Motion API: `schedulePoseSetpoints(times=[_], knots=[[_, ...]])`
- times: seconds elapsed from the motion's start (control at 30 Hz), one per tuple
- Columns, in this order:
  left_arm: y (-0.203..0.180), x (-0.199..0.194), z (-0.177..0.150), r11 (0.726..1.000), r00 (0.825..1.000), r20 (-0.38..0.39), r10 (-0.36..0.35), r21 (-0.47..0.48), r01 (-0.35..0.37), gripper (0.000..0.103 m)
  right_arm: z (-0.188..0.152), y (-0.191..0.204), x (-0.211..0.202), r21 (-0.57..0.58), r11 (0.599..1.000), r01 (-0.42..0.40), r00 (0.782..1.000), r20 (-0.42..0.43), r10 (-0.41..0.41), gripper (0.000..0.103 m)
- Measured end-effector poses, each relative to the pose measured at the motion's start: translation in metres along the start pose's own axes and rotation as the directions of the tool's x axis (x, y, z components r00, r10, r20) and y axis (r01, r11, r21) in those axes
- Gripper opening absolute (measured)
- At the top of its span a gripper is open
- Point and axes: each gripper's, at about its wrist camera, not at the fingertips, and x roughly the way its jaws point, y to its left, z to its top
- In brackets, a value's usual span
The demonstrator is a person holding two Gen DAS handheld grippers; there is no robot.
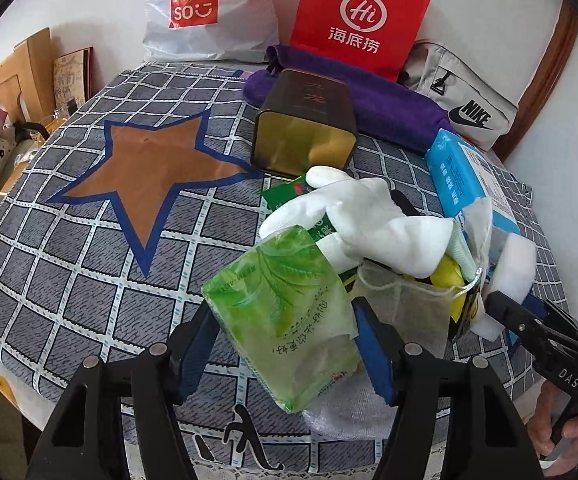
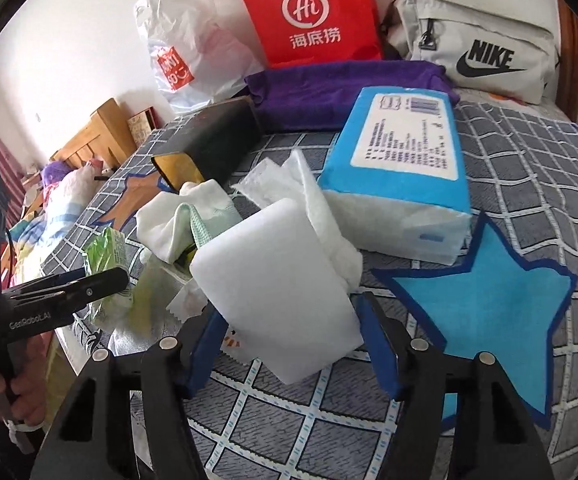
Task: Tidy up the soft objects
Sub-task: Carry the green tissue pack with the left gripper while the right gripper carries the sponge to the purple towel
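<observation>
My left gripper (image 1: pixel 285 340) is shut on a green tissue pack (image 1: pixel 285 312), held tilted just above the checked bed cover. The blue pads of my right gripper (image 2: pixel 289 344) press on both sides of a white sponge block (image 2: pixel 273 280). Between the two lies a pile of soft things: white gloves (image 1: pixel 369 220), a pale green cloth (image 2: pixel 193 224), a yellow item (image 1: pixel 445 276) and a crumpled white tissue (image 2: pixel 321 216). A blue tissue pack (image 2: pixel 405 160) lies behind the sponge. The sponge (image 1: pixel 509 276) also shows at the right of the left wrist view.
An open dark tin (image 1: pixel 305 128) lies on its side behind the pile, with a purple towel (image 2: pixel 337 88) beyond it. A red paper bag (image 1: pixel 357 16), a white Miniso bag (image 1: pixel 205 8) and a grey Nike bag (image 2: pixel 481 48) line the wall. A brown star (image 1: pixel 149 168) and a blue star (image 2: pixel 489 312) mark the cover.
</observation>
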Motion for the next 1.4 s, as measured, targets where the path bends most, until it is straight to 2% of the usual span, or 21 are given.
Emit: schedulePoseSetpoints(times=[0.2,0.3,0.37,0.47,0.57,0.7,0.8,0.93,1.03,1.13,1.4], knots=[[0.015,0.009,0.004,0.999,1.0,-0.014,0.019,-0.029,-0.019,0.064,-0.006,-0.003,-0.028,-0.011,0.998,0.067,0.998,0.019,-0.067,0.064],[0.02,0.014,0.004,0.999,1.0,-0.022,0.01,-0.032,-0.011,0.064,-0.011,-0.013,-0.034,0.011,0.991,0.13,0.991,-0.013,-0.13,0.064],[0.021,0.017,0.005,0.999,1.0,-0.024,0.006,-0.041,-0.007,0.064,-0.015,-0.023,-0.032,0.036,0.984,0.172,0.984,-0.044,-0.17,0.064],[0.021,0.021,0.005,0.999,1.0,-0.024,0.02,-0.033,-0.02,0.064,-0.019,-0.033,-0.022,0.069,0.979,0.192,0.979,-0.085,-0.186,0.064],[0.019,0.022,0.005,0.999,0.999,-0.022,0.03,-0.022,-0.031,0.064,-0.02,-0.033,-0.015,0.052,0.971,0.233,0.97,-0.086,-0.228,0.064],[0.024,0.021,0.009,1.0,1.0,-0.022,0.004,-0.028,-0.005,0.063,-0.02,-0.034,-0.004,0.034,0.957,0.287,0.954,-0.099,-0.283,0.064],[0.028,0.017,0.014,0.999,1.0,-0.02,-0.002,-0.041,0.001,0.062,-0.018,-0.04,-0.009,0.053,0.959,0.277,0.958,-0.088,-0.272,0.056],[0.027,0.011,0.024,0.999,1.0,-0.009,-0.004,-0.037,0.003,0.062,-0.011,-0.043,-0.015,0.079,0.975,0.21,0.976,-0.081,-0.203,0.055],[0.024,0.006,0.032,0.999,1.0,0.0,0.002,-0.035,-0.002,0.062,-0.008,-0.041,-0.014,0.064,0.974,0.217,0.974,-0.083,-0.212,0.054],[0.019,0.001,0.041,1.0,1.0,0.009,0.008,-0.03,-0.008,0.062,-0.003,-0.039,-0.019,0.071,0.98,0.184,0.981,-0.077,-0.178,0.054],[0.004,-0.012,0.068,1.0,0.999,0.045,0.021,-0.012,-0.021,0.062,0.029,-0.033,-0.042,0.059,0.989,0.133,0.991,-0.013,-0.132,0.055]])
